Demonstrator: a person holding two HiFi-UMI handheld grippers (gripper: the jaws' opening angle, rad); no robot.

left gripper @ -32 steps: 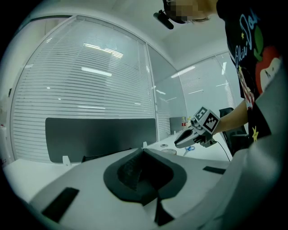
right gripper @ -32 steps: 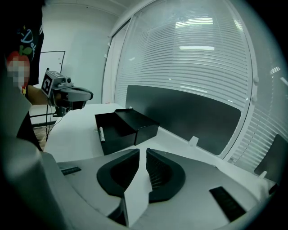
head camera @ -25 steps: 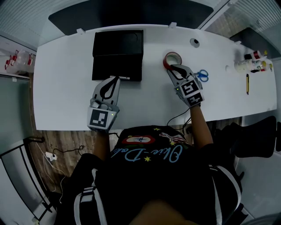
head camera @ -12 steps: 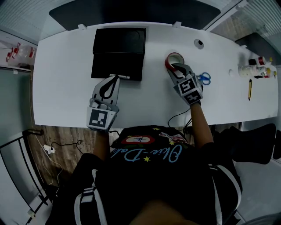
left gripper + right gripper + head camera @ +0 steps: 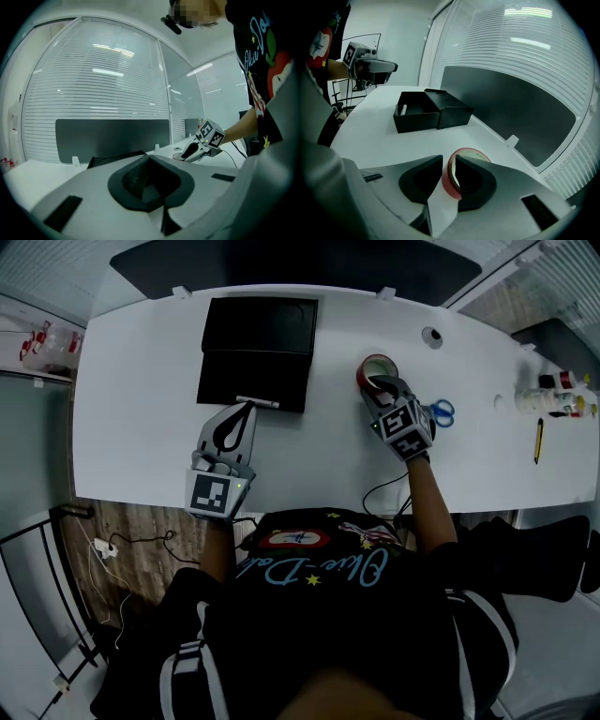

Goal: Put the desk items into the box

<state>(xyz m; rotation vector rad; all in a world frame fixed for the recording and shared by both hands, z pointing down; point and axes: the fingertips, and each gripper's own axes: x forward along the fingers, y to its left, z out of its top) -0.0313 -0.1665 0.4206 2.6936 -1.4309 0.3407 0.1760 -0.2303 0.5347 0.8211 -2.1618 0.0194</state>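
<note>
Two hand-held grippers, both mine, over one white desk (image 5: 131, 427).

1. Right hand-held gripper (image 5: 380, 382) (image 5: 449, 161): jaws drawn in to a narrow gap and straddling the near wall of the red tape roll (image 5: 370, 365) (image 5: 472, 150). One jaw sits inside the ring and the other outside it, with the wall filling the gap. The roll lies flat on the desk, right of centre and well apart from the box.

2. Left hand-held gripper (image 5: 247, 409) (image 5: 149, 157): jaws closed tip to tip with nothing between them, the tips close to the box's near edge.

3. Black box (image 5: 255, 352) (image 5: 426, 110): open, at the desk's far middle, with the lid lying beside the base. A thin white stick-like item (image 5: 258, 401) (image 5: 404, 109) lies at its near side. I cannot tell what it is.

4. Blue-handled scissors (image 5: 439, 412): flat on the desk, just right of my right hand-held gripper.

5. Small bottles (image 5: 553, 395) and a yellow pen (image 5: 538, 440): at the far right end of the desk.
</note>
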